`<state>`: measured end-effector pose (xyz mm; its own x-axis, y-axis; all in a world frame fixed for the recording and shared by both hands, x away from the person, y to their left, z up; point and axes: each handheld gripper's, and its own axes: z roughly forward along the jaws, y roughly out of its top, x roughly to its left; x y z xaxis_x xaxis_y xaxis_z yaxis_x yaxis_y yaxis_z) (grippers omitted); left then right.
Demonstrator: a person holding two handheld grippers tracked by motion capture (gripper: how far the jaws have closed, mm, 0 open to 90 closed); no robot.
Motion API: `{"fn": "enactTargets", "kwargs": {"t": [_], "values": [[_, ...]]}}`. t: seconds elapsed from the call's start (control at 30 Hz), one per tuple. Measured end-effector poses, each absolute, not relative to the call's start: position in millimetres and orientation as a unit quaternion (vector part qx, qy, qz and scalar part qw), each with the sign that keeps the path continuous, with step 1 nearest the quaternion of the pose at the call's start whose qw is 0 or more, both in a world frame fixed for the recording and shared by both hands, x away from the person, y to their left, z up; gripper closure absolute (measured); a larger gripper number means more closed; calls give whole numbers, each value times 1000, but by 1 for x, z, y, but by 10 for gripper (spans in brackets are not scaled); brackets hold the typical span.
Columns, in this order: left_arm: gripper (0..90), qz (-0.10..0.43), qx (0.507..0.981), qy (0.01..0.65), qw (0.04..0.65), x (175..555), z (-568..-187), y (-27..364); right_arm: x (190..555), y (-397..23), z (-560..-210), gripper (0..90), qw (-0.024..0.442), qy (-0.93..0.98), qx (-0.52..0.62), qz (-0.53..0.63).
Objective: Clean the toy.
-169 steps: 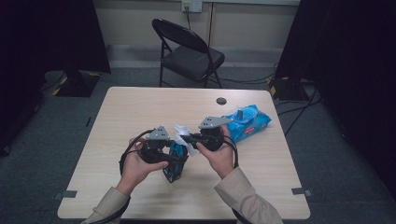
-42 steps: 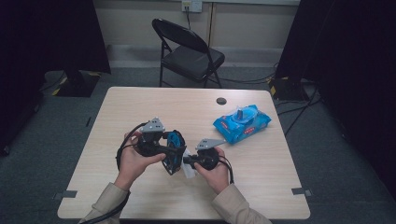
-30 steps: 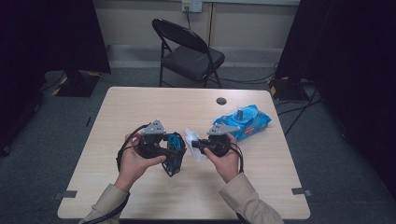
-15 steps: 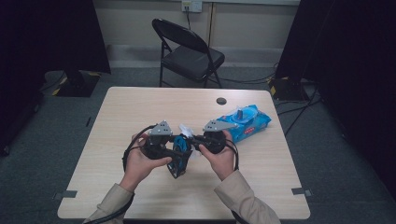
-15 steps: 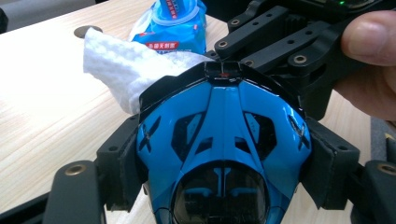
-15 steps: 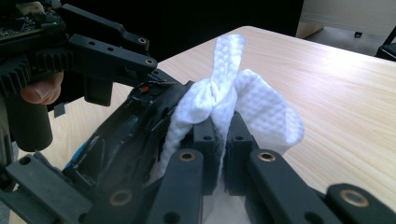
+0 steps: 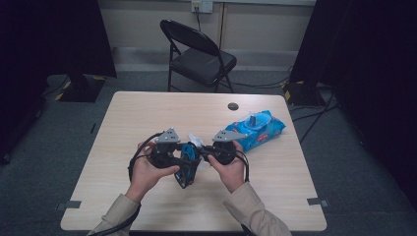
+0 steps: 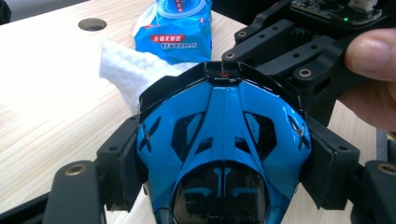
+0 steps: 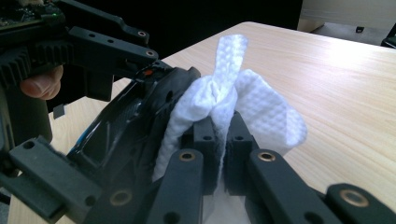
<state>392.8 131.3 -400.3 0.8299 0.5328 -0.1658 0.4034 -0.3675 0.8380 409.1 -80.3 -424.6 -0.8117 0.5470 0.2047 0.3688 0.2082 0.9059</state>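
A: Where is the blue helmet-shaped toy [image 8: 223, 140]?

B: Above the table [image 7: 147, 113], clamped between the jaws of the left gripper [image 7: 183, 158]. In the left gripper view the black pads press on both of its sides, so the jaws stand fairly wide but are gripping it.

A: And the right gripper [image 9: 219, 135]?

B: Its jaws are closed tight on a bunched white wipe [image 9: 243, 102]. In the right gripper view the wipe sticks up between the two pads and folds out to the right.

A: Do the wipe and the toy meet?

B: Yes, the wipe lies against the toy's dark glossy side. In the high view the two grippers face each other, just beside one another, with the toy between the hands.

A: Anything else close by?

B: A blue pack of wipes [image 7: 258, 129] lies on the table behind the right hand [image 7: 231, 167], near a round hole [image 7: 233, 106].
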Motion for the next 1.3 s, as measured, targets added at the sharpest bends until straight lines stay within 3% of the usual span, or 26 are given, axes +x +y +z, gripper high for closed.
{"fn": "enactTargets", "kwargs": {"t": [0.33,0.67,1.3], "values": [[259,71,823,288,484,395,-401,135,407,-84,-428,868,83,773,300,552],[259,69,826,288,479,395,-403,134,408,-91,-408,868,92,766,291,566],[259,79,820,287,489,397,-394,137,398,-69,-456,868,56,796,293,527]]}}
